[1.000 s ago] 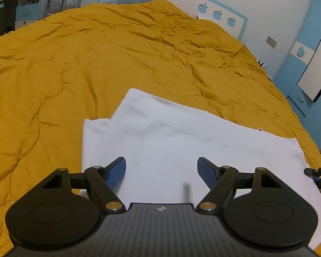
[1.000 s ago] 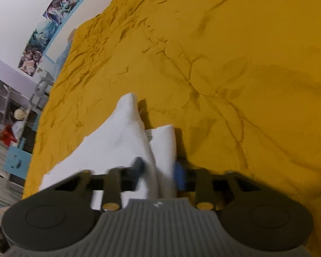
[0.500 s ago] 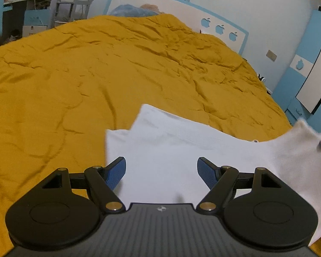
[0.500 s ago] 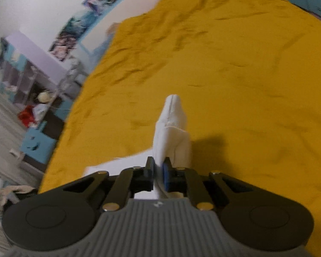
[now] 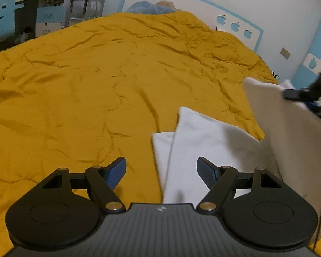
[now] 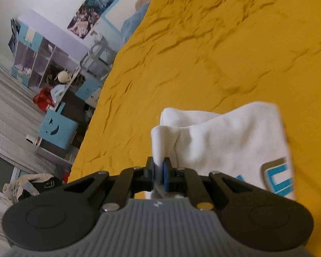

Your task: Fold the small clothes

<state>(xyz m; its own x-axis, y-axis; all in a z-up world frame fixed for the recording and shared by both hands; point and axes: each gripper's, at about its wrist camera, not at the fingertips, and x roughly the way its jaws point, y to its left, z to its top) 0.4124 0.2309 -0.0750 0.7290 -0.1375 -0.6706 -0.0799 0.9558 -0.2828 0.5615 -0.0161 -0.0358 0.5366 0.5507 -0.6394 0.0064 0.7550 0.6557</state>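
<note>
On a yellow bedspread point(image 5: 96, 90), the right gripper point(image 6: 158, 171) pinches a soft, light white shirt point(image 6: 220, 141) by its edge, lifting that limp side while the left gripper point(image 5: 161, 171) hovers open above it.

white garment's point(image 6: 224, 141) blue print point(image 6: 278, 177) blurred, partly hidden by the tongs' body.

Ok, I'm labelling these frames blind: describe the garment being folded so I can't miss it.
A mustard-yellow quilt covers the whole bed. On it lies the white garment, one edge lifted by the right hand-held gripper. It is the only white thing there, with a blue print.
</note>
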